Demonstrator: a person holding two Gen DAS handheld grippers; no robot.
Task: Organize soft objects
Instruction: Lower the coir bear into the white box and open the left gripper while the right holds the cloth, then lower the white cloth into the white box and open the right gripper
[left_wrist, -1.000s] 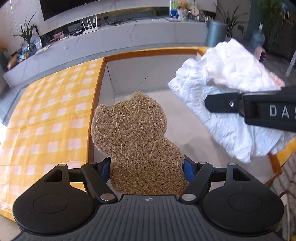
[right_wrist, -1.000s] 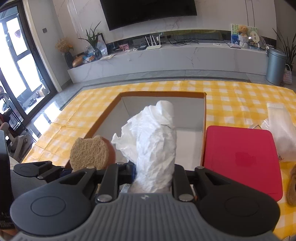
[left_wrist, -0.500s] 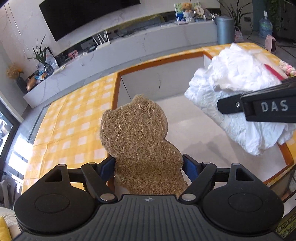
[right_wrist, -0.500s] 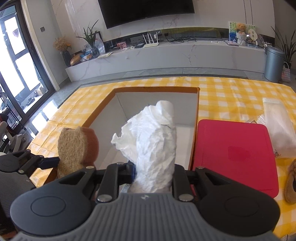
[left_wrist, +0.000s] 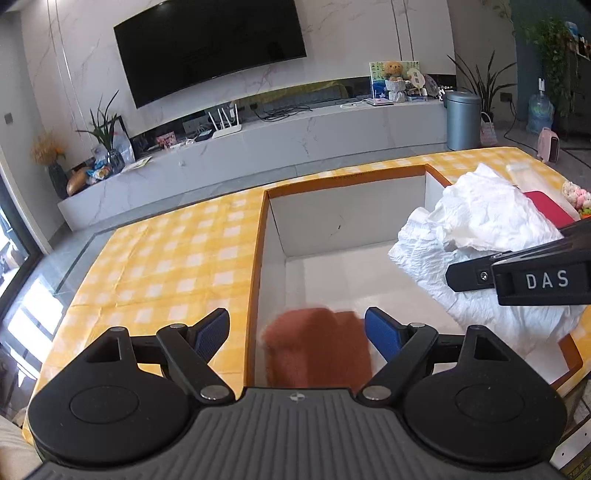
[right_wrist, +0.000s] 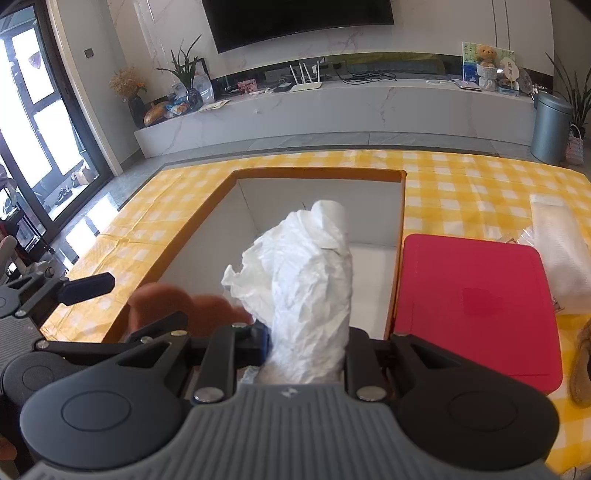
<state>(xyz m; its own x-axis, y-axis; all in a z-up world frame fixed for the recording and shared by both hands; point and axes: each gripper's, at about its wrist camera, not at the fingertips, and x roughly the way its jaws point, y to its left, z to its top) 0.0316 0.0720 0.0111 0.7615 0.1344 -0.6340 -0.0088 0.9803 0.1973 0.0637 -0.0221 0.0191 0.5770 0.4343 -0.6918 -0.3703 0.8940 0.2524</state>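
The left hand-held gripper (left_wrist: 297, 334) gapes wide, the blurred brown fibre pad (left_wrist: 317, 347) loose between its fingers above the white open box (left_wrist: 314, 221); the right hand-held gripper (right_wrist: 304, 349) clamps the crumpled white cloth (right_wrist: 306, 280) upright over the same box.

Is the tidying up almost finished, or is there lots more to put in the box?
Just started. The left gripper is open, and the brown scrubby pad, blurred, sits between its spread fingers over the box. The right gripper holds the white crumpled cloth above the box. Left on the table: a clear packet and a tan thing at the edge.
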